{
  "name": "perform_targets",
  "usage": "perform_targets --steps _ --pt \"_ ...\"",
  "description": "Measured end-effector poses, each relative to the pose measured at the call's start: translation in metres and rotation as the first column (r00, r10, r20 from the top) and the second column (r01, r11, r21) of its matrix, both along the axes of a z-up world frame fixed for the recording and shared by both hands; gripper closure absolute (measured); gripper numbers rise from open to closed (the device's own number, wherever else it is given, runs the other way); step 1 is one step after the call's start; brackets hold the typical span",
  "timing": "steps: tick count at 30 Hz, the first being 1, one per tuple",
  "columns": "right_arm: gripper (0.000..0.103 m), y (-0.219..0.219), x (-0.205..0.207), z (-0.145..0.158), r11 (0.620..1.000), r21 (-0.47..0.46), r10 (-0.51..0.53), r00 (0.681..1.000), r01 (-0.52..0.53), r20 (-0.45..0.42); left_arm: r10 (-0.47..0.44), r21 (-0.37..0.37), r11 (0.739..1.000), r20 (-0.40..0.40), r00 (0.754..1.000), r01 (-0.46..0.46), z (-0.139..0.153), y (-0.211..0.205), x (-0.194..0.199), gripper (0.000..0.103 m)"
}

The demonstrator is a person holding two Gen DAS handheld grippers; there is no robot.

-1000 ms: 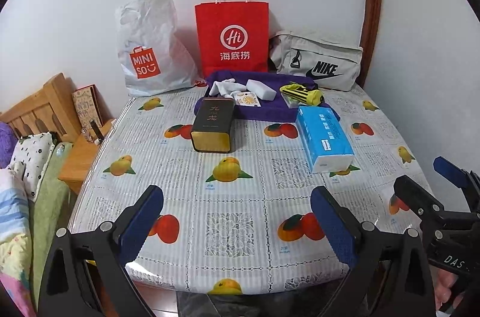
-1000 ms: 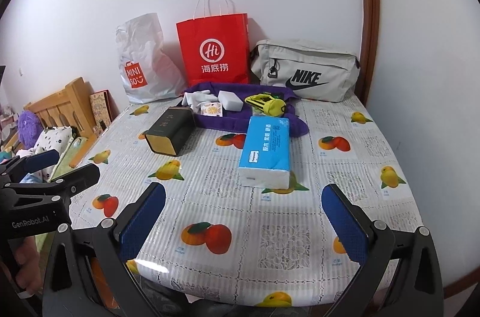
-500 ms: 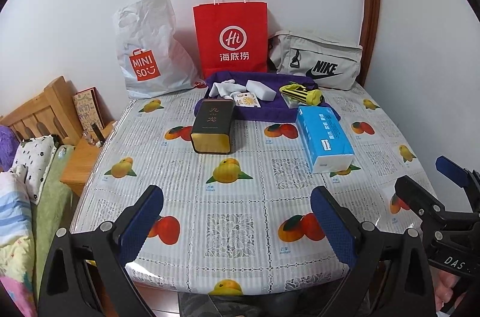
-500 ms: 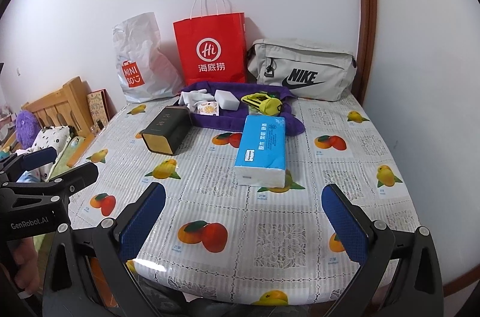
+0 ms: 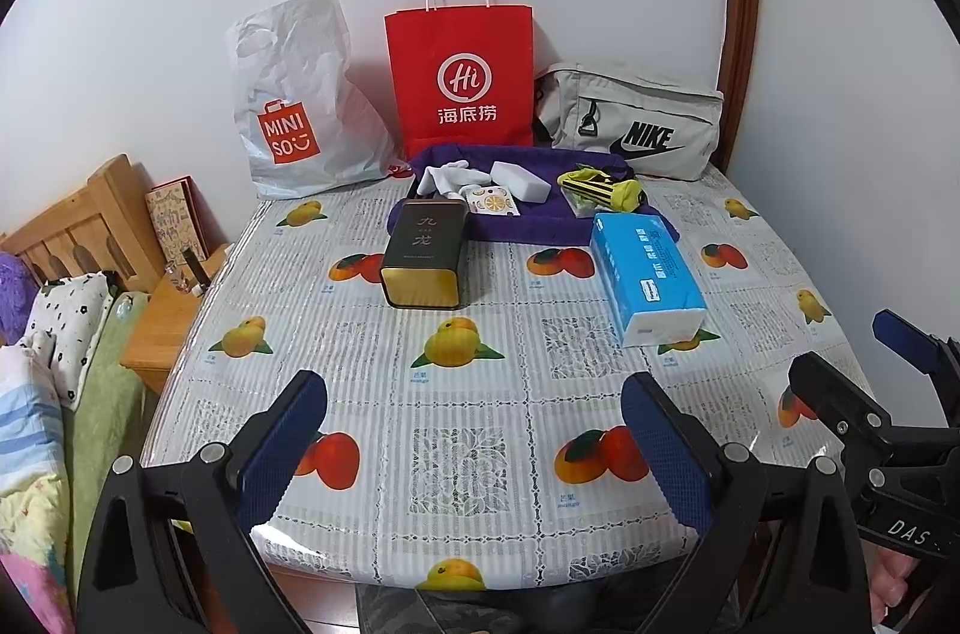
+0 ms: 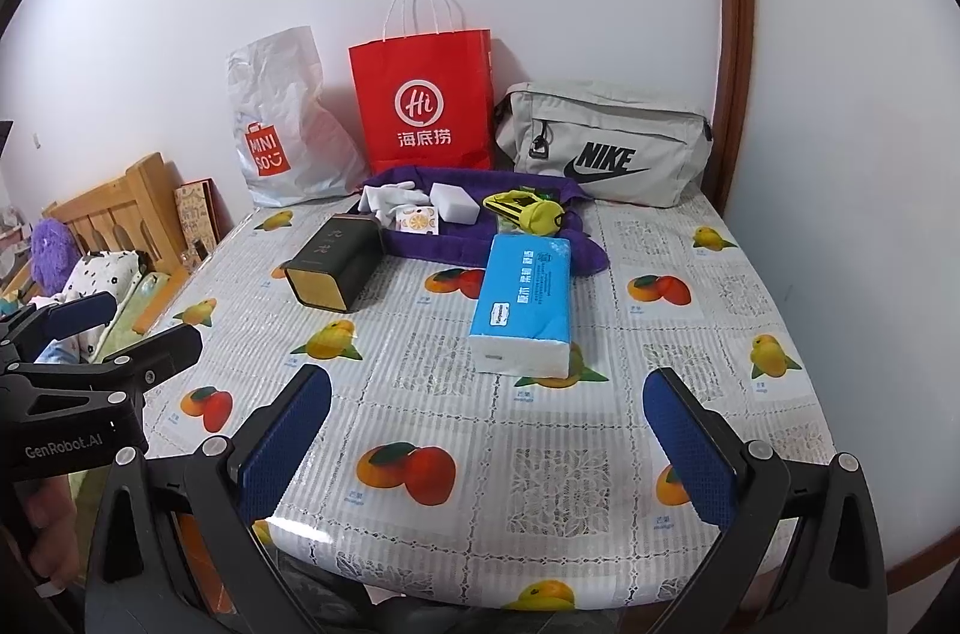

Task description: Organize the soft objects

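A blue tissue pack (image 5: 649,281) (image 6: 525,302) lies on the fruit-print table. Behind it a purple cloth (image 5: 528,223) (image 6: 456,244) holds white socks (image 5: 447,176) (image 6: 387,197), a white sponge block (image 5: 521,181) (image 6: 456,202), a small orange-print packet (image 5: 493,201) (image 6: 415,220) and a yellow-black rolled item (image 5: 603,191) (image 6: 528,211). My left gripper (image 5: 474,445) is open and empty over the table's near edge. My right gripper (image 6: 487,445) is open and empty there too, and also shows in the left wrist view (image 5: 852,370).
A dark tin with gold end (image 5: 425,257) (image 6: 336,268) lies left of the tissue pack. A Miniso bag (image 5: 300,106), a red paper bag (image 5: 462,76) and a grey Nike bag (image 5: 630,124) stand against the back wall. A bed (image 5: 54,334) is left of the table.
Both grippers have drifted slightly; the view shifted a little. Nothing on the table has moved and both grippers stay open.
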State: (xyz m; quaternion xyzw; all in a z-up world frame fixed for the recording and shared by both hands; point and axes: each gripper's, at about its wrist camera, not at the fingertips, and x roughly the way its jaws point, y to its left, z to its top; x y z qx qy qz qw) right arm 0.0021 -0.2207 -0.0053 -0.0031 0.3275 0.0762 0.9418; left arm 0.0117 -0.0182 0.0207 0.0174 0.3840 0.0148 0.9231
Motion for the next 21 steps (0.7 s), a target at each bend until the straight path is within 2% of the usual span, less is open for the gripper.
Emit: perform_targets --steps 21 --pt "0.001 0.005 -0.0012 0.0002 1.0 -0.007 0.008 1.0 -0.008 -0.008 0.012 -0.004 1.0 0.0 1.0 -0.012 -0.0013 0.0028 -0.0027 0.004"
